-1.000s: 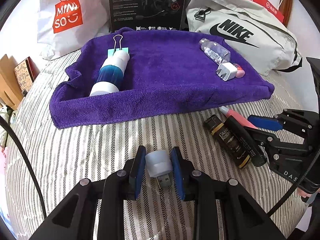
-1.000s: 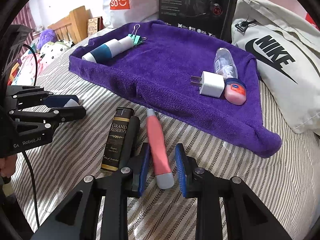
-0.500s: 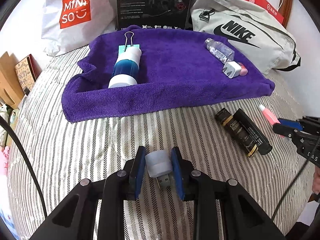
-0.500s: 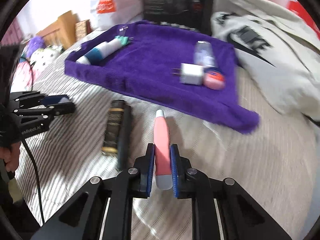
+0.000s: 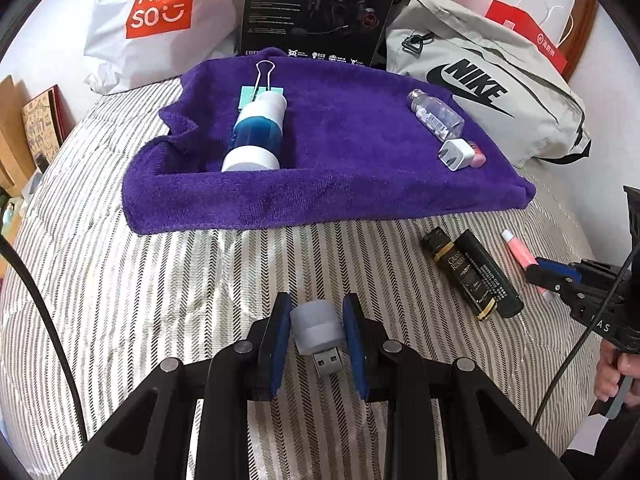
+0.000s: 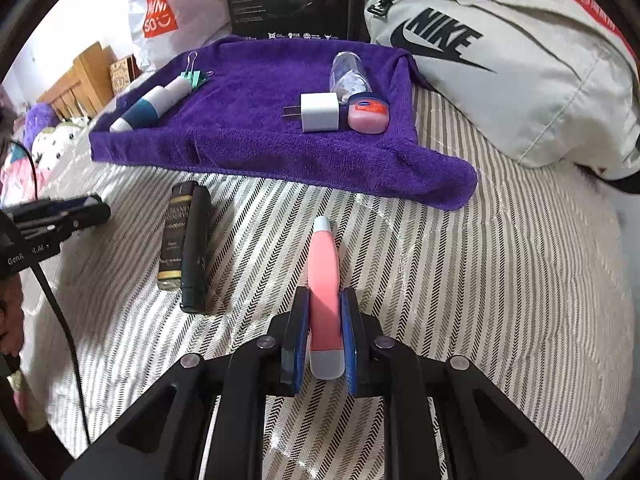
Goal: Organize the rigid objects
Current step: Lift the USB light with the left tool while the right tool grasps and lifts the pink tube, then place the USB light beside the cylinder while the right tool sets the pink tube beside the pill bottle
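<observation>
**Desk:** What sits nearest the lens?

**Photographer:** Both sets of tongs, each loaded. The left tongs (image 5: 316,340) are clenched on a small white USB plug-in light (image 5: 318,330), connector pointing back toward the camera. The right tongs (image 6: 325,340) are clamped on a pink tube (image 6: 325,280) low on its body, its pale tip aimed at twelve o'clock.

**Desk:** Why held that way?

**Photographer:** My reading: both are gripped across the narrow side so they can be carried to the purple towel (image 5: 340,184), which looks like the collecting spot.

**Desk:** And farther out?

**Photographer:** In the right-hand view, at ten o'clock, two dark bottles (image 6: 188,240) lie side by side on the bed, touching, not yet gathered. Beyond them, on the towel, are a blue-and-white bottle (image 5: 256,136) with a teal binder clip (image 5: 262,88) at its far end, then at one o'clock a clear bottle (image 5: 436,114), a white charger (image 6: 320,112) and a pink jar (image 6: 368,114), bunched together.

**Desk:** The setting?

**Photographer:** A striped bedspread (image 5: 160,280), soft and uneven. Along the back stand a shopping bag (image 5: 160,12), a black box (image 5: 320,4) and a grey sports bag (image 5: 500,92).
</observation>
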Demonstrator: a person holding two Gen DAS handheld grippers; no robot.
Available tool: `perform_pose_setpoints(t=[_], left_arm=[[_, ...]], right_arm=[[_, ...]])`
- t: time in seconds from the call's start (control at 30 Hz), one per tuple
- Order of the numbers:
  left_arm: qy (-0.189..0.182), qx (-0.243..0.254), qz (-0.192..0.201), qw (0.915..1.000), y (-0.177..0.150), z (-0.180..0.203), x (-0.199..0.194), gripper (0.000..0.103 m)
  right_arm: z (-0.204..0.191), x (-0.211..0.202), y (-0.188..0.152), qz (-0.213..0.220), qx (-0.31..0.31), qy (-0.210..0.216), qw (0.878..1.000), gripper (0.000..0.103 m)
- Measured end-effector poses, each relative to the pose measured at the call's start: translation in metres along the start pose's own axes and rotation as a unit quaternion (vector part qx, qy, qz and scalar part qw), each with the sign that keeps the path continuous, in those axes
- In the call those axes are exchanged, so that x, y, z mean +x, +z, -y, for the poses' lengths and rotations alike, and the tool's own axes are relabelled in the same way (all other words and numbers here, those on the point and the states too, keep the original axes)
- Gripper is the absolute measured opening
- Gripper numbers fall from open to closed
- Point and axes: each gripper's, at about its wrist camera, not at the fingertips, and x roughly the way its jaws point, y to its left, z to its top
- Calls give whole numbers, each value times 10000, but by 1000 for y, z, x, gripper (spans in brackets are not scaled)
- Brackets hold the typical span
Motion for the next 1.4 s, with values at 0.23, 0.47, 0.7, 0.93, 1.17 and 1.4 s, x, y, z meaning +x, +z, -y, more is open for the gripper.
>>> perform_pose_setpoints(t=[0.23, 0.47, 0.7, 0.93, 1.17, 1.4], left_arm=[[2, 41, 88, 10000, 9, 3, -13, 25], [-111, 66, 203, 9997, 24, 5, -22, 25], [-159, 141, 389, 9990, 50, 7, -30, 25], [-84, 250, 459, 9986, 79, 12, -23, 25], [-85, 188, 503, 9985, 97, 6, -13, 25], [-73, 172, 472, 9987, 110, 0, 0, 25]], right_arm=[[0, -15, 9, 192, -152, 132, 9996, 15], [-2, -18, 21, 260, -237, 202, 9992, 15], [-5, -25, 44, 384, -339, 395, 9979, 15], [-6, -20, 87, 540, -509, 419, 9964, 15], [-5, 11, 139, 509, -523, 432, 9964, 15], [-10, 64, 178, 175, -575, 356, 9976, 15]])
